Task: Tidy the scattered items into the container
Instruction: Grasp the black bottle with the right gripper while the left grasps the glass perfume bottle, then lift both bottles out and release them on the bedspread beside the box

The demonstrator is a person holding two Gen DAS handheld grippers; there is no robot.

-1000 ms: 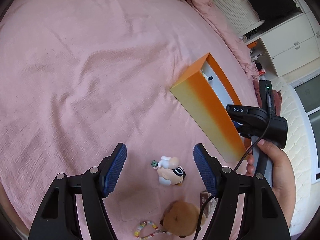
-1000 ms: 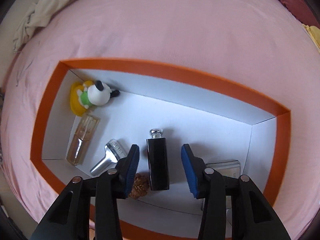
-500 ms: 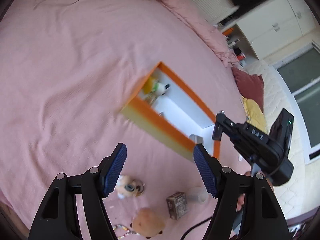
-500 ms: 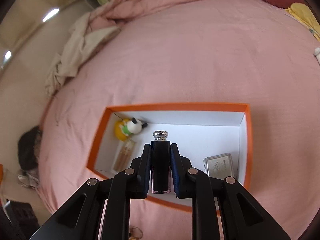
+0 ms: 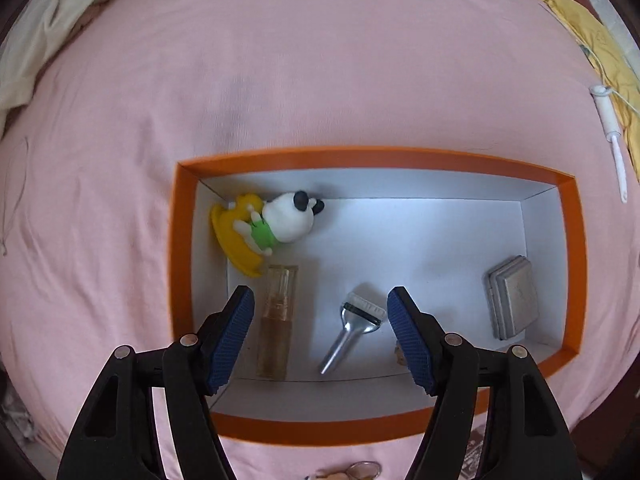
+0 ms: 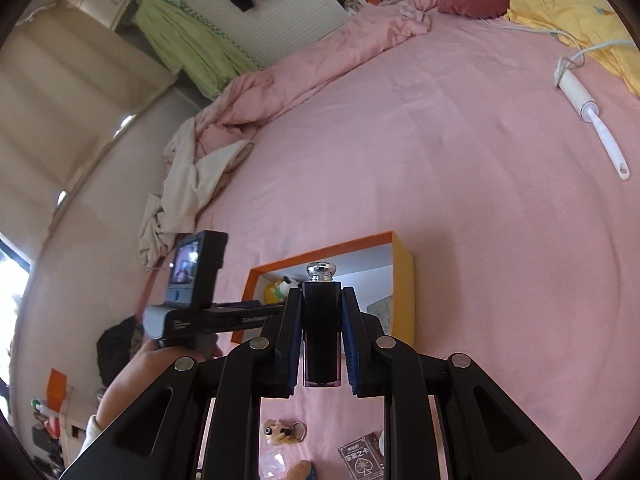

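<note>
An orange box (image 5: 372,158) with a white inside lies on the pink bed. It holds a Snoopy figure (image 5: 280,222), an amber bottle (image 5: 276,324), a silver razor (image 5: 352,328) and a grey tin (image 5: 512,298). My left gripper (image 5: 320,308) is open and empty above the box. My right gripper (image 6: 321,304) is shut on a black bottle with a silver cap (image 6: 321,328), held high above the bed with the box (image 6: 402,280) behind it. A small figure keychain (image 6: 280,432) and a card box (image 6: 362,456) lie on the bed below.
A white long-handled brush (image 6: 592,120) and a yellow cloth (image 6: 572,16) lie at the far right. A cream garment (image 6: 188,184) is bunched at the left bed edge. The left hand-held gripper (image 6: 196,280) shows at the left.
My left gripper swung from the loose items to above the open box. My right gripper closed on the black bottle, lifted it out of the box and rose high.
</note>
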